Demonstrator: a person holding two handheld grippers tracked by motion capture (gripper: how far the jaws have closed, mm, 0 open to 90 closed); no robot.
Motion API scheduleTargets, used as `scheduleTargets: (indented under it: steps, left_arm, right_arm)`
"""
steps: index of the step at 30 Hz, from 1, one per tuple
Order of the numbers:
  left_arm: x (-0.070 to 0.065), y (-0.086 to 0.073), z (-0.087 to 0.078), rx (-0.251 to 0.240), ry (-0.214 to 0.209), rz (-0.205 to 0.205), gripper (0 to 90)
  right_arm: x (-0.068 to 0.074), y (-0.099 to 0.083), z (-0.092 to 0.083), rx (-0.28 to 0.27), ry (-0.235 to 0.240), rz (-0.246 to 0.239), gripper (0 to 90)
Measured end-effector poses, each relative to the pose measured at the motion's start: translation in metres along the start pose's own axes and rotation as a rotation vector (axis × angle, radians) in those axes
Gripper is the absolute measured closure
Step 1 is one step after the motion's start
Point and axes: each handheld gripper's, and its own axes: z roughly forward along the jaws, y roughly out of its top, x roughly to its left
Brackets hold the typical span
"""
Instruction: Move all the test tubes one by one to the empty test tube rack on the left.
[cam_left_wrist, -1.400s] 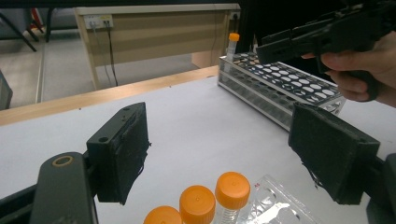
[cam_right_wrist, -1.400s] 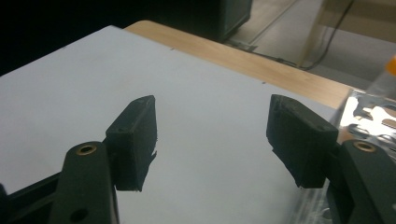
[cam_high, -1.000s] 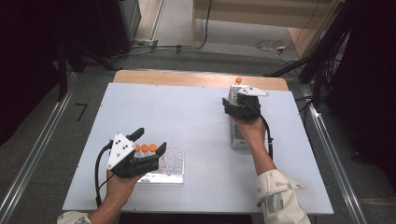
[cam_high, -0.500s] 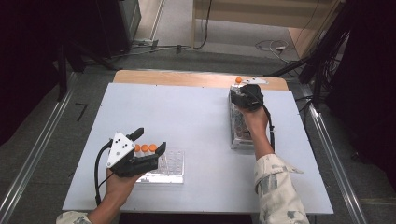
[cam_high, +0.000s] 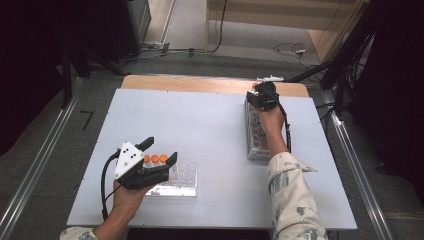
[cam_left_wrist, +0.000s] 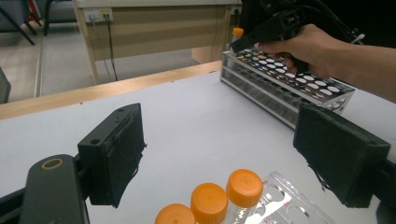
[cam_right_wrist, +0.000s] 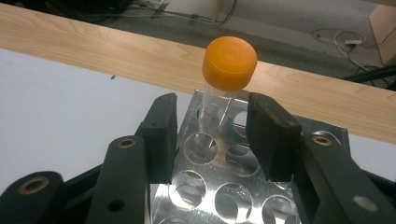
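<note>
The right gripper is reaching over the far end of the metal rack, its jaws closing in but not yet pressing on the orange-capped tube standing between and just beyond them. The left gripper is hovering spread above three capped tubes in the clear rack.

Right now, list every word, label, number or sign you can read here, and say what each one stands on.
No readable text in any view.
Orange-capped tube in the metal rack: cap and wall bear no print.
Three orange-capped tubes in the clear rack: caps blank.
Left gripper, its grey plate, and right gripper: no markings visible.
White wall fitting on the far cabinet: too small to read, if it bears any marking.
</note>
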Motion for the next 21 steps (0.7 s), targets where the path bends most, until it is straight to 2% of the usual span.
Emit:
scheduleTargets:
  steps: [7,11,15,21]
  left_arm:
    - [0.0007,-0.0004,-0.0006,-0.004,0.002,-0.007,16.8]
    - [0.0002,-0.0004,-0.0012,-0.001,0.000,-0.003,17.0]
    - [0.0004,-0.0005,-0.0012,-0.005,0.000,-0.008,17.2]
    - [0.0007,-0.0006,-0.0015,-0.003,0.000,-0.007,17.4]
  right_arm:
    - [0.0008,0.0057,0.0087,0.028,-0.008,-0.004,61.7]
    - [0.0016,0.0073,0.0087,0.016,-0.015,-0.013,70.5]
    - [0.0023,0.0071,0.0086,0.007,-0.012,-0.018,71.8]
    - [0.0043,0.0073,0.0051,-0.035,-0.015,-0.012,72.1]
